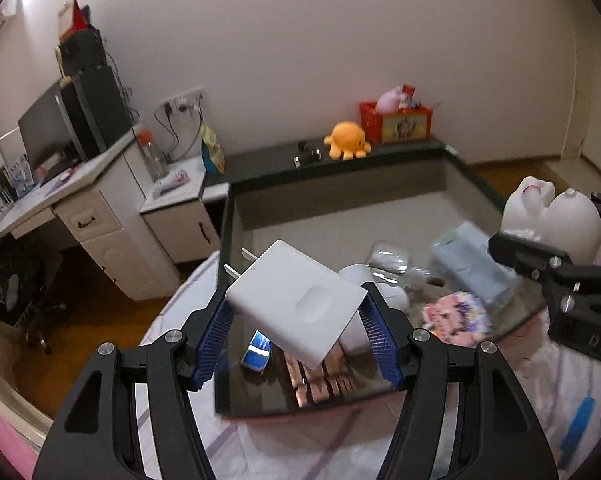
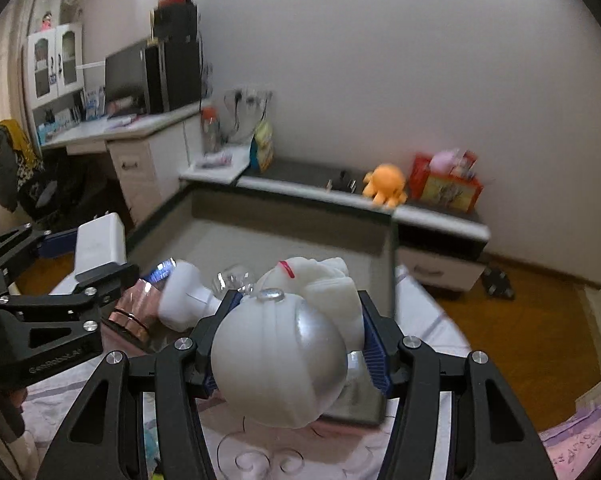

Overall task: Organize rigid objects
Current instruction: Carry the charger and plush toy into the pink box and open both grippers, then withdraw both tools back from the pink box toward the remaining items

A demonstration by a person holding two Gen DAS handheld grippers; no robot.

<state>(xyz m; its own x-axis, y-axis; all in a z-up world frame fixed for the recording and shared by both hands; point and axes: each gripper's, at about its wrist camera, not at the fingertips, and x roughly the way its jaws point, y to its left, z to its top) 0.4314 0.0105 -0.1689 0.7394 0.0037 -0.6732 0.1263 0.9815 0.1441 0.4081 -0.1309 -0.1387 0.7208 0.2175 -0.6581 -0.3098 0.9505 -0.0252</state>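
Left claw point(image 1: 296, 316) clenched on a flat white rectangular plug adapter point(image 1: 296, 300) at centre frame above a dark-rimmed shallow tray point(image 1: 236, 224) of jumbled items, right claw point(image 2: 296, 332) grasping a white rounded plastic figurine point(image 2: 280, 356) at lower centre over the tray's near edge.

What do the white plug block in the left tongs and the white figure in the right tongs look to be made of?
Plug block: likely hard matte plastic, with flat faces, crisp edges and metal prongs. White figure: probably glossy moulded plastic or ceramic, rounded, with a silvery sheen on one side.
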